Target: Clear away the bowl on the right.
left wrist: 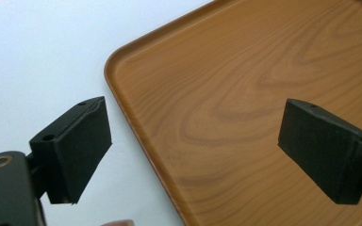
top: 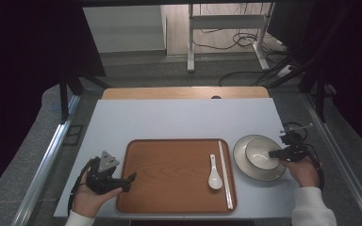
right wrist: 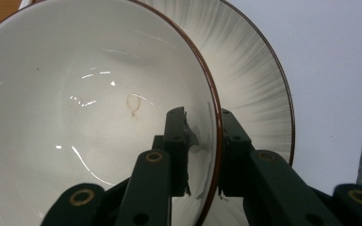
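Your right hand-held gripper is clamped on the near rim of the bowl, which sits in the plate just right of the tray. A thin rim grip may slip or tip the bowl. Your left hand-held gripper stands apart over the tray's corner. The pale tabletop faces dark curtains.
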`<act>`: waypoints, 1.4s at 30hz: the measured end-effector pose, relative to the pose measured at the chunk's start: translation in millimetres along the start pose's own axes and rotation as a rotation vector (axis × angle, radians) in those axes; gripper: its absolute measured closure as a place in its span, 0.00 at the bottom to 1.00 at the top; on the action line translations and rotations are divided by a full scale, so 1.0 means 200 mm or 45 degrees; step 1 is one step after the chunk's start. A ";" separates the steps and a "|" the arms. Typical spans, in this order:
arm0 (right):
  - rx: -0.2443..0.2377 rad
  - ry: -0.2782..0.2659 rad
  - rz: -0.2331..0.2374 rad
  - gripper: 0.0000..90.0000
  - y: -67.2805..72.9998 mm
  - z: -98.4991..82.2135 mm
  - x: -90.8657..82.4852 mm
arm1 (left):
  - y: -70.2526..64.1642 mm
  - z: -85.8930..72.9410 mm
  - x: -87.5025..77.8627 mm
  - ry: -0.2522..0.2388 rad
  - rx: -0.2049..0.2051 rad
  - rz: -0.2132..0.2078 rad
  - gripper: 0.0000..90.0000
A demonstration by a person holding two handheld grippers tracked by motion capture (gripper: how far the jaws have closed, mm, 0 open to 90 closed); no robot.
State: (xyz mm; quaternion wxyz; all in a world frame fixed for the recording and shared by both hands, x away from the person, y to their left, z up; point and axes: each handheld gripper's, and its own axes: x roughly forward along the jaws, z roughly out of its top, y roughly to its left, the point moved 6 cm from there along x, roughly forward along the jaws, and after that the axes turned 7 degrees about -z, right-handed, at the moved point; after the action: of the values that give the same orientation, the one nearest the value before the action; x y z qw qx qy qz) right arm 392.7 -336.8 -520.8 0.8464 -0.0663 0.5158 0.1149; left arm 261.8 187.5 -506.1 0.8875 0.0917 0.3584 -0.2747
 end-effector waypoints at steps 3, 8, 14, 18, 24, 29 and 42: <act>0.017 -0.002 0.016 0.89 -0.01 0.00 0.00 | 0.01 0.00 0.00 -0.005 -0.011 0.005 0.11; 0.046 -0.023 0.052 0.91 -0.02 0.00 -0.01 | 0.01 0.00 0.00 0.004 -0.006 0.003 0.11; 0.027 -0.055 0.033 0.92 -0.01 0.01 -0.03 | 0.01 -0.01 0.00 0.006 -0.010 0.007 0.11; 0.012 -0.068 0.017 0.92 0.00 0.02 -0.04 | 0.01 -0.01 0.00 0.005 -0.010 0.008 0.11; 0.003 -0.080 0.014 0.92 0.00 0.02 -0.04 | 0.02 -0.01 -0.01 0.007 -0.011 0.008 0.11; -0.012 -0.098 0.007 0.92 0.02 0.03 -0.05 | 0.02 -0.01 -0.01 0.006 -0.011 0.009 0.11; -0.010 -0.121 0.015 0.92 0.02 0.03 -0.07 | 0.02 -0.01 -0.01 0.008 -0.012 0.011 0.11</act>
State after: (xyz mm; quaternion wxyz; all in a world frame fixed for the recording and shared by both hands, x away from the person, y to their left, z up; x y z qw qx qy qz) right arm 391.0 -333.0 -505.9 0.8690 -0.0611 0.4750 0.1248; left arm 262.4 191.7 -506.5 0.8880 0.0901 0.3622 -0.2687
